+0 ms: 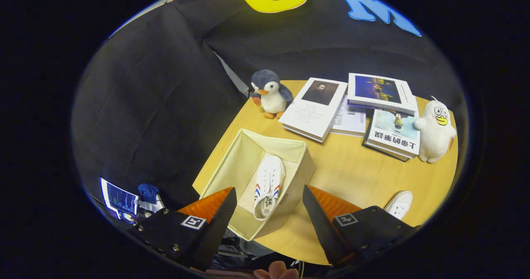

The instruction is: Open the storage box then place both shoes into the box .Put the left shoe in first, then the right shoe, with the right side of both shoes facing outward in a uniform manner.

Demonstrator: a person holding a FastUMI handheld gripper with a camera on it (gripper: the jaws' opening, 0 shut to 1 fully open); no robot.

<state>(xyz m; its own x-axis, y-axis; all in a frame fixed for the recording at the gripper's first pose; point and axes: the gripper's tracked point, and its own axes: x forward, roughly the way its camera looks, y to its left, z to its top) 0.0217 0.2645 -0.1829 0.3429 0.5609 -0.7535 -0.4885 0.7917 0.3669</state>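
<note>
The cream fabric storage box [248, 152] stands open on the wooden table, just ahead of my fingers. One white shoe [268, 186] with red and blue side stripes lies on its side inside the box, between and a little beyond my fingertips. The other white shoe [400, 204] rests on the table right of the box, partly hidden behind my right finger. My gripper [269, 194] hangs above the box, open, with nothing between its fingers.
Beyond the box stand a penguin plush [270, 93], several books [356, 107] and a white duck plush [434, 131]. The table's edge [215, 148] runs close along the box's left side. A screen [119, 200] glows below the table. A person's fingertips [276, 272] show under the gripper.
</note>
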